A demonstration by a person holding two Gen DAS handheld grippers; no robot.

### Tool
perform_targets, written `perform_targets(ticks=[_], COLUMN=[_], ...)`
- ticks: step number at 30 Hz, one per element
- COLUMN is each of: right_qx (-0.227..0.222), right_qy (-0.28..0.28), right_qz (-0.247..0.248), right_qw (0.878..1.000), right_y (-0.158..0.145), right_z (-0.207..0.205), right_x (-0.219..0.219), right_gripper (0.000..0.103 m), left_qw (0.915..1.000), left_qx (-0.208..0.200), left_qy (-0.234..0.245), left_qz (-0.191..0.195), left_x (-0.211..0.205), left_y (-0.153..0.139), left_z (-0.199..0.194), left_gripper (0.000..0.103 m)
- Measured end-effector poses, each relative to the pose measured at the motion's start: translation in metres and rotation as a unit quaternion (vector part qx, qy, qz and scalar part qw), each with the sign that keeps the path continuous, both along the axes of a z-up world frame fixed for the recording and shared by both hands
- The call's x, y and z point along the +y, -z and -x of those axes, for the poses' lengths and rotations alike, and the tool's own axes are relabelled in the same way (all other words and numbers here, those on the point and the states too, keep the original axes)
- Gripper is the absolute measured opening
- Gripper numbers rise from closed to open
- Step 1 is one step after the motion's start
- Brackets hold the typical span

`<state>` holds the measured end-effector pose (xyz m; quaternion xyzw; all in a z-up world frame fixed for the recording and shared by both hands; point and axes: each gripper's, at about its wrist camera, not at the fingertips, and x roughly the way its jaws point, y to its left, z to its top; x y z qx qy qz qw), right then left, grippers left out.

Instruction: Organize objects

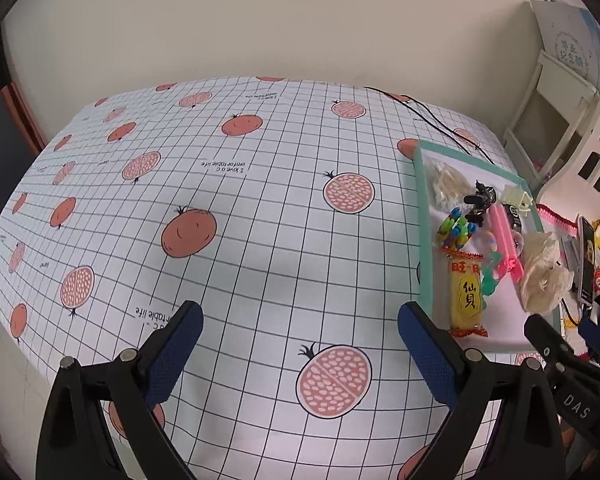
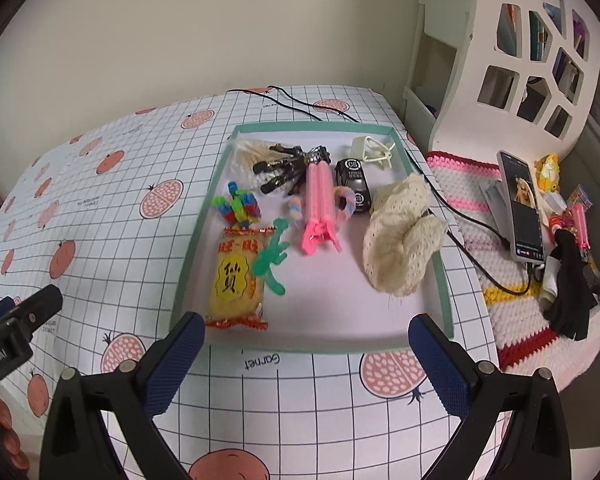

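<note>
Tray [image 2: 444, 280], shallow with a green rim, sits on the right part of the table and holds every loose item visible on the cloth: yellow snack packet [image 2: 236, 278] at near left, green lizard toy [image 2: 271, 260] touching its right edge, multicolour block toy [image 2: 240, 206] just behind, pink clip [image 2: 319, 210] at centre, black toy car [image 2: 354, 184] and black clips [image 2: 288, 168] further back, bag of pale sticks [image 2: 250, 154] at far left, white clip [image 2: 370, 150] at far right, cream knit item [image 2: 400, 236] against the right wall. Gridded tablecloth [image 1: 260, 240] around the tray carries nothing but a black cable [image 2: 300, 106] at the far edge. Judgement: gathering appears essentially complete; nothing obviously left on the cloth. Left gripper [image 1: 300, 354] hovers over bare cloth left of the tray, jaws wide, empty. Right gripper [image 2: 306, 364] hovers at the tray's near rim, jaws wide, empty.
</note>
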<state>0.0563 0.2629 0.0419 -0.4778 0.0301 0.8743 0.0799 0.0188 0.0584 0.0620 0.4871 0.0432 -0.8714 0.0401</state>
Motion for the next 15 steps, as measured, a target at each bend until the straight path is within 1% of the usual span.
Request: perform_targets(ticks=[5, 9, 15], right_qx=[-0.001, -0.007, -0.027], right_qy=[0.009, 0.011, 0.012], right_qz=[0.001, 0.004, -0.013], right_qw=[1.000, 1.000, 0.999], right_y=[0.012, 0.024, 0.044], right_z=[-0.010, -0.017, -0.022], right_x=[-0.003, -0.006, -0.012], right_gripper=[0.103, 0.103, 0.103], left_qw=[0.9998, 0.9999, 0.9999], left_qx=[0.001, 0.010, 0.009], left_qy=[-0.003, -0.002, -0.010], left_qz=[-0.018, -0.010, -0.002], left_x=[-0.005, -0.004, -0.008], left_y=[0.007, 0.012, 0.026], left_z=[-0.006, -0.013, -0.022], left_gripper=[0.098, 0.098, 0.098])
